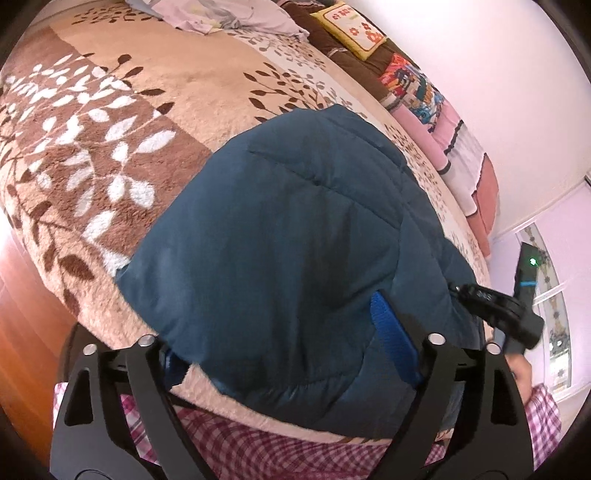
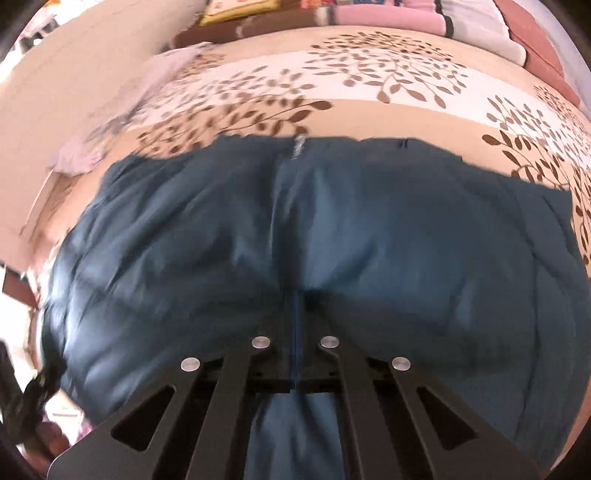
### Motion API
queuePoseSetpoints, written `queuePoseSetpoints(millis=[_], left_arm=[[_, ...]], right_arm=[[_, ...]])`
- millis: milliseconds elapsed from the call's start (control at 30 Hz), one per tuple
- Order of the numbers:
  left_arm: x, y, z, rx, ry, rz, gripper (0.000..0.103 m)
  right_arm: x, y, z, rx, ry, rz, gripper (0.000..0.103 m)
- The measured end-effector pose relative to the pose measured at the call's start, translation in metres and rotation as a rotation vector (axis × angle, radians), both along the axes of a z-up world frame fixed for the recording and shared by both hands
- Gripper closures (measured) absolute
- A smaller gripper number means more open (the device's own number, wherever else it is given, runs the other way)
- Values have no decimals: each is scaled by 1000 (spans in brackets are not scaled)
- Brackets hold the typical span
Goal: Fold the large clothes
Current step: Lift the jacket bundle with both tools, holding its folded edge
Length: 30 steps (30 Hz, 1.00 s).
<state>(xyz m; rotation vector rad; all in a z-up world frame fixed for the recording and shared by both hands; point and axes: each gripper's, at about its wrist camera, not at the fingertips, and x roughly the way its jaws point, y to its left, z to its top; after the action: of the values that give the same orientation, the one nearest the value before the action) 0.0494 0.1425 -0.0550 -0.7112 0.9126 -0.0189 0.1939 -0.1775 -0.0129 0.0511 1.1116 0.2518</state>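
A dark teal quilted jacket (image 1: 295, 221) lies spread on a bed covered by a beige blanket with a leaf pattern (image 1: 110, 147). My left gripper (image 1: 277, 332) stands wide open over the jacket's near edge. Its right blue pad (image 1: 391, 332) rests against the fabric, and the jacket's hem hides part of the left one. At the jacket's right side a hand (image 1: 522, 373) holds my right gripper (image 1: 498, 306). In the blurred right wrist view that gripper (image 2: 295, 295) is shut above the jacket (image 2: 258, 229), near its centre seam. I see no fabric between its fingers.
Folded quilts and pillows (image 1: 424, 92) line the wall at the far side of the bed. A lilac garment (image 1: 240, 14) lies crumpled at the bed's far end. The person's pink checked clothing (image 1: 258, 443) is at the near edge, with wooden floor (image 1: 18, 314) on the left.
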Motion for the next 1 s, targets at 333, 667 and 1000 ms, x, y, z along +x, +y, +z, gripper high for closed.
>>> queuePoseSetpoints(millis=[333, 667, 1000], left_arm=[[2, -5, -6, -4, -24, 16, 24], [-8, 1, 0, 21, -64, 5, 80], [-19, 4, 5, -18, -75, -8, 82]], right_arm=[[62, 15, -23, -138, 17, -18, 103], [23, -8, 34, 99, -24, -22, 103], [-61, 7, -5, 91, 138, 87, 103]])
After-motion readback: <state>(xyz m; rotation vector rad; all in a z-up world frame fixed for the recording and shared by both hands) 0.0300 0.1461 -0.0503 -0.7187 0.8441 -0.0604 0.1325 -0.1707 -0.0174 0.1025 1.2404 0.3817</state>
